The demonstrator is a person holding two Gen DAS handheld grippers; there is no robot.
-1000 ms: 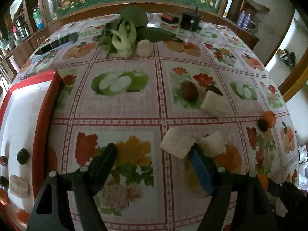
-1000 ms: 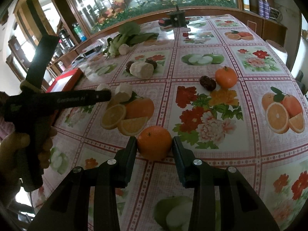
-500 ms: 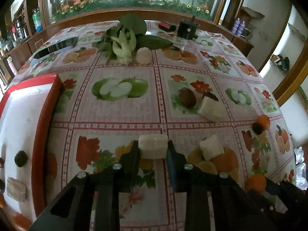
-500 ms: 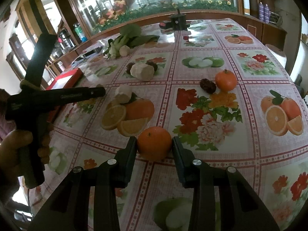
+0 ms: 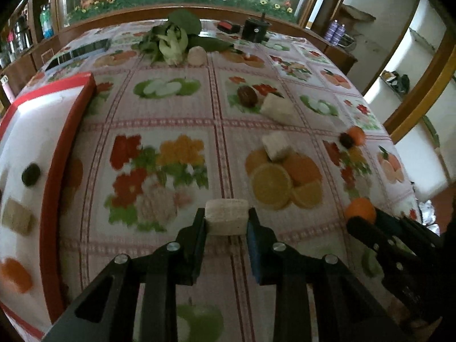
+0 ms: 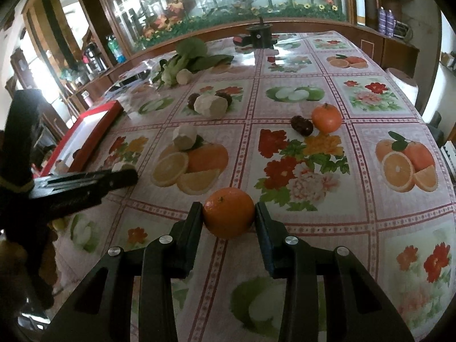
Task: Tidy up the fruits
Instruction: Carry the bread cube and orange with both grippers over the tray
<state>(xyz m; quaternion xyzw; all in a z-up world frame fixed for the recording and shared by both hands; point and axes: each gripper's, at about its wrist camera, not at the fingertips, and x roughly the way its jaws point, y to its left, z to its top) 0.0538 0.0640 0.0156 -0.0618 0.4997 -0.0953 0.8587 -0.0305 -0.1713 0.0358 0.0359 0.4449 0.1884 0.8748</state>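
My left gripper (image 5: 226, 223) is shut on a pale peeled fruit chunk (image 5: 226, 220) and holds it above the tablecloth, right of the red-rimmed white tray (image 5: 67, 154). The tray holds a dark fruit (image 5: 30, 173), a pale chunk (image 5: 17, 220) and an orange piece (image 5: 14, 274). My right gripper (image 6: 228, 216) is shut on an orange (image 6: 228, 212) near the table's front. On the cloth lie two pale chunks (image 6: 184, 137) (image 6: 211, 105), another orange (image 6: 326, 117) and a dark date (image 6: 302, 124).
Leafy greens (image 5: 171, 42) and a small pale root (image 5: 196, 55) lie at the far side. A black round device (image 5: 254, 30) stands at the back. The left gripper's body (image 6: 79, 183) shows at left in the right wrist view. The table edge drops off at right.
My left gripper closed on a pale chunk and has drawn back toward the front with it, lifted. My right gripper has stayed shut on the orange.
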